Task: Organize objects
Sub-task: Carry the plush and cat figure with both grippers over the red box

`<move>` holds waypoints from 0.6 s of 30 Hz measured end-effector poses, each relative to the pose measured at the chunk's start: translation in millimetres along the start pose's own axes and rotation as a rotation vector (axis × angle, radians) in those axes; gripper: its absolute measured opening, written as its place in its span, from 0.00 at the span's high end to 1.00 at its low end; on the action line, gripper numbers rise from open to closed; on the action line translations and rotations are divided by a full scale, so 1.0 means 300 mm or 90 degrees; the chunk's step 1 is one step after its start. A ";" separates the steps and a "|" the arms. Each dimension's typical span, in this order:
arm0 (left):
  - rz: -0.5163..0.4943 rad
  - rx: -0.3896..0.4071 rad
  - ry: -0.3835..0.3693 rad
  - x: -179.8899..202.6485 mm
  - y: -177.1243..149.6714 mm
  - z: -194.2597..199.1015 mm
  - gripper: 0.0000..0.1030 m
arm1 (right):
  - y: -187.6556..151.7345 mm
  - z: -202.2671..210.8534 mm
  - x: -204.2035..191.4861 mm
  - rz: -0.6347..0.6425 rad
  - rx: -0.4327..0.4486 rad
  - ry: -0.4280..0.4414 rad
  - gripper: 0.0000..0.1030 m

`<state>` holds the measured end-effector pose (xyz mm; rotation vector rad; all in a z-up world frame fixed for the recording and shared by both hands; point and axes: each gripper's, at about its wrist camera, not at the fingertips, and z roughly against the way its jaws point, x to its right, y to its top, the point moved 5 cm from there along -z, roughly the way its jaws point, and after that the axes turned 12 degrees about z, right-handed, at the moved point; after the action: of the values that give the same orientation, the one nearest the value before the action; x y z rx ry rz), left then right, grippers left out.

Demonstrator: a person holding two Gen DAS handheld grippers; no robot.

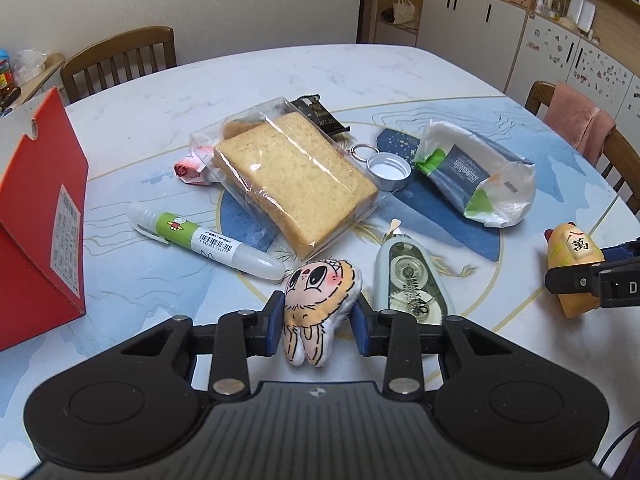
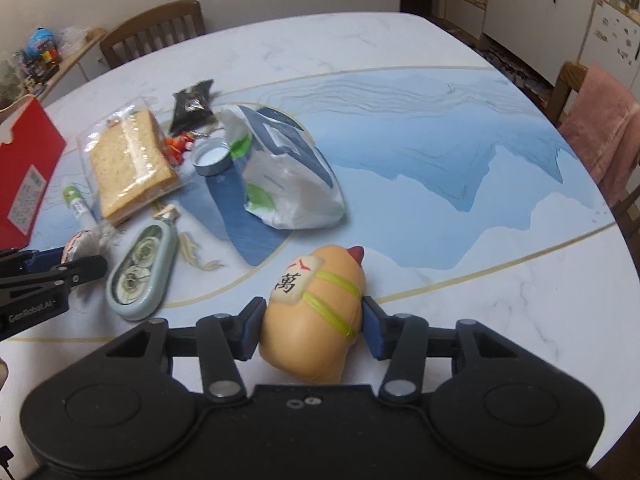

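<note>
My left tongs [image 1: 318, 322] pinch the plush tooth charm [image 1: 320, 304], with the correction tape [image 1: 412, 280] just to their right. My right tongs [image 2: 314, 330] clamp the squishy bread toy [image 2: 316, 312] above the tabletop [image 2: 440, 160].

Home dining room: wooden chairs [image 1: 120, 60] around a marble-patterned bench [image 1: 280, 68], white cabinets [image 1: 472, 20] with cluttered shelves beyond.

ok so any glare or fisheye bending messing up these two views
Left wrist view: glare streaks on the clear wrap of the bread, the table edge bows from the fisheye, yet print on the correction pen stays sharp. Right wrist view: softer; the squishy toy is readable, the far shelf clutter is blurred.
</note>
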<state>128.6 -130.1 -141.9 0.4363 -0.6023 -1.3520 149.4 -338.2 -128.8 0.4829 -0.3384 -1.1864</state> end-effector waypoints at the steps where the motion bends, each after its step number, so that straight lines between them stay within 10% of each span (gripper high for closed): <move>1: 0.004 0.000 0.003 0.001 0.000 0.008 0.68 | 0.002 0.010 -0.004 0.005 0.004 0.003 0.52; 18: 0.079 0.071 0.040 -0.051 0.060 0.318 0.68 | 0.150 0.251 -0.202 0.166 0.095 0.139 0.52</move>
<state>80.5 -107.2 -59.2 0.5219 -0.6453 -1.1869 127.2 -281.6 -41.3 0.6714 -0.2934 -0.8494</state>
